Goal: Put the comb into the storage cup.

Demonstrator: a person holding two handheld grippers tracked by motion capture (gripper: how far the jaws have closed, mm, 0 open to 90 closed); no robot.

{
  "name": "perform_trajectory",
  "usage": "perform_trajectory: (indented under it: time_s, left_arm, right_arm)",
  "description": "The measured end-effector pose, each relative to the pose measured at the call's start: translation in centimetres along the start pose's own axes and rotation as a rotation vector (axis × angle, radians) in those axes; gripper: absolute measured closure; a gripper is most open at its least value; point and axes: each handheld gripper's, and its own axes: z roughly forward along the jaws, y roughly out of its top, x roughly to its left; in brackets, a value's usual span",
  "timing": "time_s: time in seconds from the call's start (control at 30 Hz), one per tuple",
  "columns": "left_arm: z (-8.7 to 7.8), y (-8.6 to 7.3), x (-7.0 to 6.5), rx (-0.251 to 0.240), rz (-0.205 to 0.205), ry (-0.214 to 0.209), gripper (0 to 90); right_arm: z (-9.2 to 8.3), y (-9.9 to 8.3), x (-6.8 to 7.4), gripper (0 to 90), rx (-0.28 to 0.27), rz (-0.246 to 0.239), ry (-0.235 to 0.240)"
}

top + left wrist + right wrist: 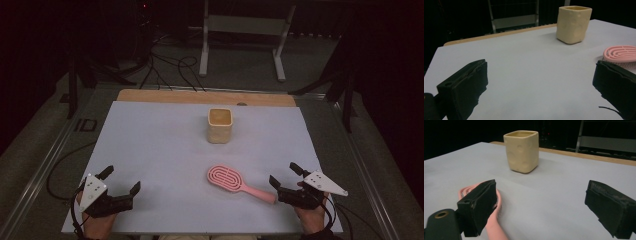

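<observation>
A pink hairbrush (pixel 235 181) lies flat on the white table top (pixel 160 145), its handle pointing toward my right gripper (pixel 284 174). That gripper is open; the handle's end lies just by its left jaw, with no pad pressing on it. In the right gripper view the brush (pixel 496 228) runs under and beside the left jaw of the right gripper (pixel 541 190). A cream square cup (pixel 220 125) stands upright behind the brush, empty as far as I see. My left gripper (pixel 121 179) rests open at the near left corner with nothing between its jaws. In the left gripper view the cup (pixel 573 23) and the brush head (pixel 620 53) lie beyond the left gripper (pixel 540 72).
A wooden strip (pixel 200 96) runs along the table's far edge. Beyond it, a white metal stand (pixel 245 30) and loose cables (pixel 170 67) sit on the floor. Bare table top stretches across the left half and around the cup.
</observation>
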Motion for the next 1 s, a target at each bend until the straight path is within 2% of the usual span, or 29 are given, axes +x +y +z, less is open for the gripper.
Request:
perform_trajectory:
  time_s: [0.27, 0.6, 0.73, 0.9, 1.0]
  left_arm:
    - [-0.04, -0.06, 0.17, -0.006, -0.011, -0.002, 0.2]
    - [0.2, -0.04, 0.31, -0.008, -0.005, 0.014, 0.2]
    - [0.36, -0.02, 0.49, -0.012, -0.01, 0.025, 0.2]
    - [0.43, 0.05, 0.92, -0.019, -0.04, 0.035, 0.2]
    - [0.5, 0.25, 0.94, -0.02, -0.039, 0.042, 0.1]
  right_arm:
    - [0.1, -0.25, -0.06, 10.2, -0.008, 0.006, -0.022]
    - [0.39, -0.39, -0.01, 9.9, 0.011, 0.019, -0.017]
    - [0.45, -0.34, 0.0, 9.7, 0.018, 0.022, -0.015]
    - [0.47, 0.04, -0.06, 9.6, 0.029, 0.02, -0.008]
    - [0.52, 0.22, -0.1, 9.6, 0.029, 0.028, -0.001]
